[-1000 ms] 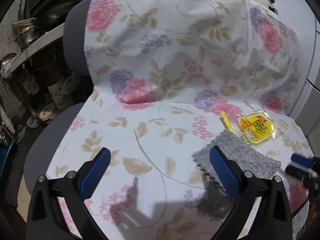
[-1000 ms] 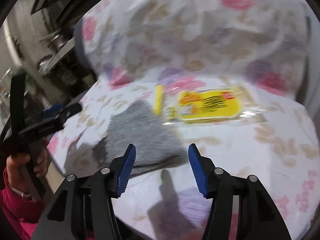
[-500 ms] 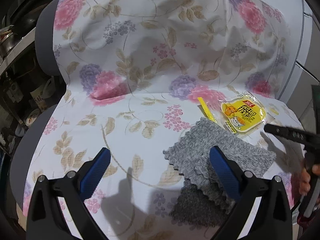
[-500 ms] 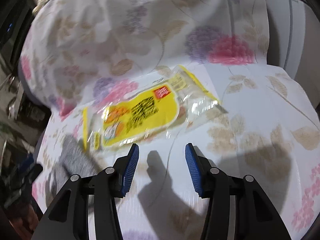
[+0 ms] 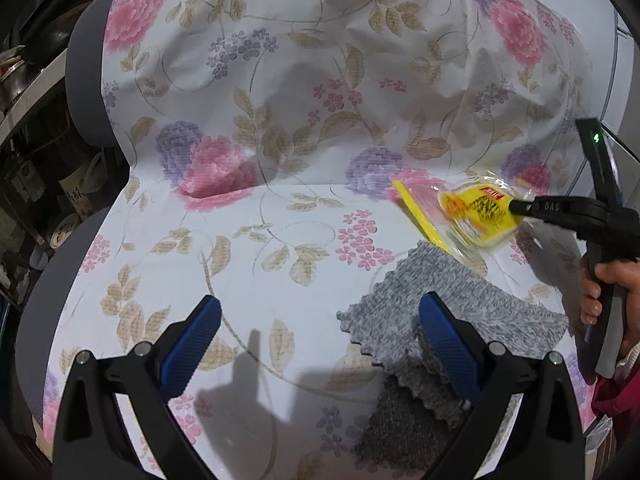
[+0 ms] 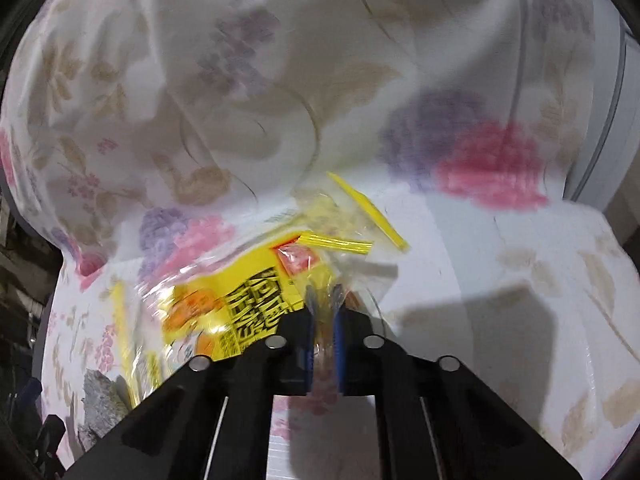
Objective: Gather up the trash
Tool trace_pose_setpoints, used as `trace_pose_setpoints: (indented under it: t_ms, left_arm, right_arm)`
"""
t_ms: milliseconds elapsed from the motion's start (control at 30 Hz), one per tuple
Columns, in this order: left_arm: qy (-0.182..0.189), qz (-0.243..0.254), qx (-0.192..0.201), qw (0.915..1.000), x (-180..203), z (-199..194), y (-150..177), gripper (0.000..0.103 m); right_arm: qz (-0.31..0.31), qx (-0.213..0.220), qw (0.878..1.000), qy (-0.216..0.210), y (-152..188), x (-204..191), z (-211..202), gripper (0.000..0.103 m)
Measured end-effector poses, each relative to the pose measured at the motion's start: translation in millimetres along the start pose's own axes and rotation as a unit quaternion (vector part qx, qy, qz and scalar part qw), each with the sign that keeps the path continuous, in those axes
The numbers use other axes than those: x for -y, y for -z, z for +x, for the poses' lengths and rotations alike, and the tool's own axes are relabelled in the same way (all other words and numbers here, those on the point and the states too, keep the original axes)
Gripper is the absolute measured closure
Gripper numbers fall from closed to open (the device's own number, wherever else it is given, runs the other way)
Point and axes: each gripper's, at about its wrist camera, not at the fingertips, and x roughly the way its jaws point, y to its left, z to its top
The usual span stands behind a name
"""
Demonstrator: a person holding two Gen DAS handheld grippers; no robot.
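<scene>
A yellow and clear plastic snack wrapper point(image 6: 248, 300) lies crumpled on the flower-print seat cover point(image 6: 500, 264). My right gripper point(image 6: 323, 300) is shut on the wrapper's clear right edge, and the plastic bunches between the blue pads. The left wrist view shows that same wrapper point(image 5: 476, 210) at the right, with my right gripper point(image 5: 516, 206) pinching it, held by a hand point(image 5: 608, 292). My left gripper point(image 5: 320, 320) hangs open over the seat front, with nothing between its fingers. A grey knitted cloth point(image 5: 452, 312) lies partly behind its right finger.
The floral cover point(image 5: 280, 120) drapes over a grey chair, back and seat. Dark shelves with jars and cans point(image 5: 36, 184) stand to the left of the chair. A white cabinet front point(image 5: 624, 80) is at the right. A red sleeve point(image 5: 616, 392) shows at the lower right.
My right gripper moved right from above the grey cloth to the wrapper and shut on its edge, lifting and crumpling it. My left gripper drifted slightly and stayed open.
</scene>
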Motion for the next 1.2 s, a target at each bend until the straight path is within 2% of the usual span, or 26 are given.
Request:
trace_pose_setpoints:
  t_ms: [100, 233, 367, 467, 533, 567, 600, 633, 667, 800, 900, 967, 1033, 1100, 1200]
  left_arm:
    - [-0.002, 0.000, 0.004, 1.0000, -2, -4, -1, 0.007]
    - [0.000, 0.001, 0.014, 0.9999, 0, -14, -1, 0.007]
    - [0.006, 0.003, 0.021, 0.9998, 8, -24, 2, 0.007]
    - [0.014, 0.010, 0.024, 0.9996, 18, -30, 4, 0.007]
    - [0.020, 0.018, 0.025, 0.9993, 27, -34, 6, 0.007]
    - [0.022, 0.020, 0.025, 0.9992, 30, -36, 7, 0.007]
    - [0.024, 0.024, 0.027, 0.9991, 34, -39, 8, 0.007]
    - [0.025, 0.027, 0.028, 0.9989, 36, -40, 9, 0.007]
    - [0.025, 0.030, 0.029, 0.9988, 38, -42, 10, 0.007]
    - [0.027, 0.038, 0.033, 0.9984, 46, -49, 12, 0.007]
    - [0.028, 0.039, 0.034, 0.9983, 51, -52, 14, 0.007]
    - [0.029, 0.041, 0.035, 0.9981, 54, -53, 15, 0.006]
    - [0.027, 0.045, 0.035, 0.9980, 55, -53, 16, 0.007]
    - [0.023, 0.045, 0.033, 0.9982, 54, -52, 17, 0.007]
    - [0.019, 0.042, 0.032, 0.9984, 52, -50, 16, 0.007]
  right_arm:
    - [-0.029, 0.011, 0.999, 0.007, -8, 0, -26, 0.099]
    - [-0.055, -0.012, 0.998, -0.001, -12, 11, -48, 0.099]
    - [-0.038, -0.040, 0.998, -0.003, 11, 47, -90, 0.098]
    - [-0.016, -0.058, 0.998, -0.002, 41, 64, -107, 0.092]
    - [-0.006, -0.066, 0.998, 0.010, 60, 74, -117, 0.086]
    - [-0.001, -0.065, 0.998, 0.020, 71, 79, -124, 0.070]
    - [0.002, -0.061, 0.998, 0.034, 79, 82, -131, 0.051]
    - [0.004, -0.051, 0.998, 0.046, 86, 85, -139, 0.045]
    - [0.003, -0.042, 0.998, 0.052, 90, 86, -146, 0.045]
    - [-0.005, -0.014, 0.998, 0.063, 104, 91, -175, 0.045]
    - [0.001, 0.002, 0.998, 0.070, 94, 101, -179, 0.045]
    - [0.021, 0.005, 0.998, 0.061, 83, 110, -170, 0.049]
    - [0.036, 0.005, 0.998, 0.055, 72, 114, -158, 0.062]
    - [0.048, 0.002, 0.997, 0.056, 60, 118, -140, 0.080]
    - [0.050, -0.011, 0.997, 0.050, 42, 119, -112, 0.090]
